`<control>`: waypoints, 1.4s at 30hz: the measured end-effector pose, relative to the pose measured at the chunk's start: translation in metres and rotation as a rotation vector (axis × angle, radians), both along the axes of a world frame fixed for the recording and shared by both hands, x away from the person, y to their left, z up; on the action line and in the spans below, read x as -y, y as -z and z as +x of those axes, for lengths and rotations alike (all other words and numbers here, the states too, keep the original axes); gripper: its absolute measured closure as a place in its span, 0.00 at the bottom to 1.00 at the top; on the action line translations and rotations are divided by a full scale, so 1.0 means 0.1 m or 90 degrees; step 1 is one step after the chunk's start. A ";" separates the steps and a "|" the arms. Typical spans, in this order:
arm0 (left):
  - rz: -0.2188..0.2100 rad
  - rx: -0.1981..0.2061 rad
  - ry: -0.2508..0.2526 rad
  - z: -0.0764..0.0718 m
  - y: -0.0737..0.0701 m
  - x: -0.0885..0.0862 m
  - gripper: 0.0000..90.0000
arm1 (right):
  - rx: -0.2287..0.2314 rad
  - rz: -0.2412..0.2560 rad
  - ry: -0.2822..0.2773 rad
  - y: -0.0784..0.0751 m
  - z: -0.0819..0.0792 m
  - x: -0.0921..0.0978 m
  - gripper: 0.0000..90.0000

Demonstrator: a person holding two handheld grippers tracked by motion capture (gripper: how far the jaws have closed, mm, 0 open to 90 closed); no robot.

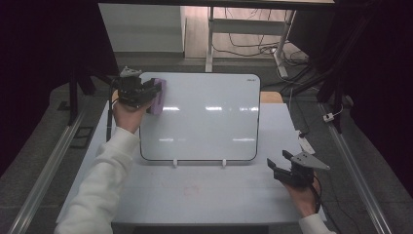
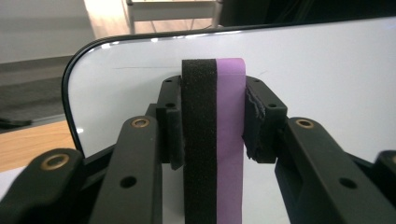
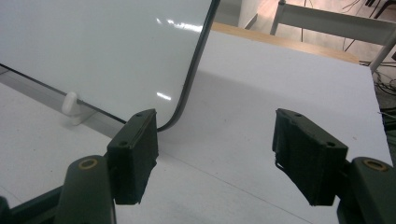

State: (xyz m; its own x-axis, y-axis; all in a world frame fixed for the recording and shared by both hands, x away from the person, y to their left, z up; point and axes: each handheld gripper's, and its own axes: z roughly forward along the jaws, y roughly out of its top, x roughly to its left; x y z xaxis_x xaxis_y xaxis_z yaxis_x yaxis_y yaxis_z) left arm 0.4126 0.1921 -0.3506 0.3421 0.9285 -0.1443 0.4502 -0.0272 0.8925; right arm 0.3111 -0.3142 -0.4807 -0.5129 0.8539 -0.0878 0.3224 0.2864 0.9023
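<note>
The left tool point(image 1: 146, 93) is clamping the purple eraser point(image 1: 159, 96) against the whiteboard point(image 1: 209, 122), while the right tool point(image 1: 282, 170) is resting apart on the desk point(image 1: 204, 195).

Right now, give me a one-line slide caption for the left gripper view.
Left tool clamps a purple-and-black foam eraser upright against the black-rimmed glossy whiteboard near its rounded corner.

A whiteboard point(image 1: 204, 117) lies on the desk point(image 1: 195, 195), toward its far side. The left gripper point(image 1: 151, 95) is at the board's far left corner, an eraser point(image 1: 158, 97) between its jaws and against the board. The right gripper point(image 1: 278, 168) sits over the desk near the board's near right corner, apart from it.
</note>
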 end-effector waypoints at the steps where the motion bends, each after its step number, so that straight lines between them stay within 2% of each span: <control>1: 0.004 0.008 -0.008 -0.01 0.00 0.00 0.69 | 0.001 0.000 0.001 0.00 0.00 0.00 0.34; 3: 0.006 0.020 -0.024 -0.02 -0.01 -0.02 0.69 | 0.002 0.000 0.001 0.00 0.00 0.01 0.35; 6: 0.010 0.022 -0.030 -0.02 0.00 -0.03 0.69 | 0.002 0.001 0.003 0.00 0.00 0.01 0.35; 13: 0.059 0.025 -0.030 -0.01 0.06 0.11 0.63 | 0.002 -0.004 0.003 0.00 0.00 0.00 0.35; 17: 0.051 0.025 -0.026 -0.01 0.05 0.09 0.61 | 0.004 0.000 0.004 0.00 0.00 0.02 0.35; 20: 0.043 0.034 -0.014 -0.05 0.04 0.07 0.53 | 0.002 0.000 0.004 0.00 0.00 0.03 0.35; 22: 0.029 0.040 0.008 -0.10 0.02 0.03 0.47 | -0.002 -0.001 0.000 0.01 0.01 0.04 0.35; 25: 0.005 0.048 0.048 -0.22 0.01 -0.04 0.42 | -0.011 -0.001 -0.012 0.02 0.03 0.07 0.35; 30: -0.003 0.035 0.118 -0.49 0.13 -0.15 0.37 | -0.028 -0.007 -0.032 0.06 0.06 0.12 0.35; 35: 0.008 -0.004 0.174 -0.82 0.41 -0.27 0.35 | -0.031 -0.015 -0.065 0.08 0.07 0.11 0.35; 37: -0.001 -0.015 0.190 -0.96 0.54 -0.32 0.34 | -0.032 -0.016 -0.078 0.08 0.07 0.10 0.35; 42: 0.014 -0.050 0.215 -1.26 0.84 -0.38 0.32 | -0.034 -0.014 -0.105 0.10 0.08 0.07 0.35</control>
State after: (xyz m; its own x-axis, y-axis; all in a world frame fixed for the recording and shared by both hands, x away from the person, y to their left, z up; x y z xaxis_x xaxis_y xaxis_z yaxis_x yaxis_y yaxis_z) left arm 0.2868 0.2298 -0.4342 0.6193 0.7680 -0.1636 0.4795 -0.2048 0.8533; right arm 0.3190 -0.3212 -0.4908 -0.6500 0.7563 -0.0743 0.3172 0.3588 0.8778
